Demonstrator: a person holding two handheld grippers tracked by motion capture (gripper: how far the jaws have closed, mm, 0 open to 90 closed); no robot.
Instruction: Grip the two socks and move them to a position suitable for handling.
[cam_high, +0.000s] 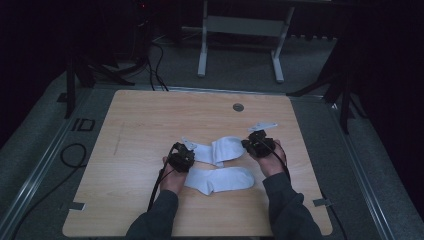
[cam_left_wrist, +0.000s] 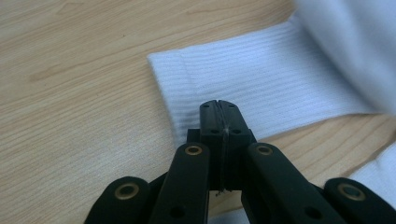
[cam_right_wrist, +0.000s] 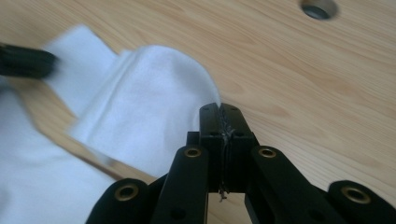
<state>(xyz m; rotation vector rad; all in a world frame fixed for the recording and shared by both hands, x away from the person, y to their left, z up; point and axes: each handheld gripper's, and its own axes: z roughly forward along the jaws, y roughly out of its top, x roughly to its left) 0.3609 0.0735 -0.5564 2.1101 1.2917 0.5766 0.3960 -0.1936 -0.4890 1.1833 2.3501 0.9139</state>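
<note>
Two white socks lie on the wooden table (cam_high: 140, 125). The farther sock (cam_high: 220, 149) stretches between my grippers. My left gripper (cam_high: 191, 150) is shut on its ribbed cuff (cam_left_wrist: 261, 88), and the ribs pucker at the jaw tips (cam_left_wrist: 218, 105). My right gripper (cam_high: 246, 145) is shut on its toe end (cam_right_wrist: 144, 93), where the cloth rises up to the closed tips (cam_right_wrist: 219, 108). The nearer sock (cam_high: 220, 179) lies flat between my two forearms, and a corner of it (cam_left_wrist: 380, 168) shows in the left gripper view. In the right gripper view the left gripper (cam_right_wrist: 25, 60) is a dark blur.
A round grommet hole (cam_high: 238, 107) sits near the table's far edge, close ahead of the right gripper (cam_right_wrist: 319, 7). A grey stand (cam_high: 240, 30) and cables (cam_high: 72, 155) are on the floor beyond and left of the table.
</note>
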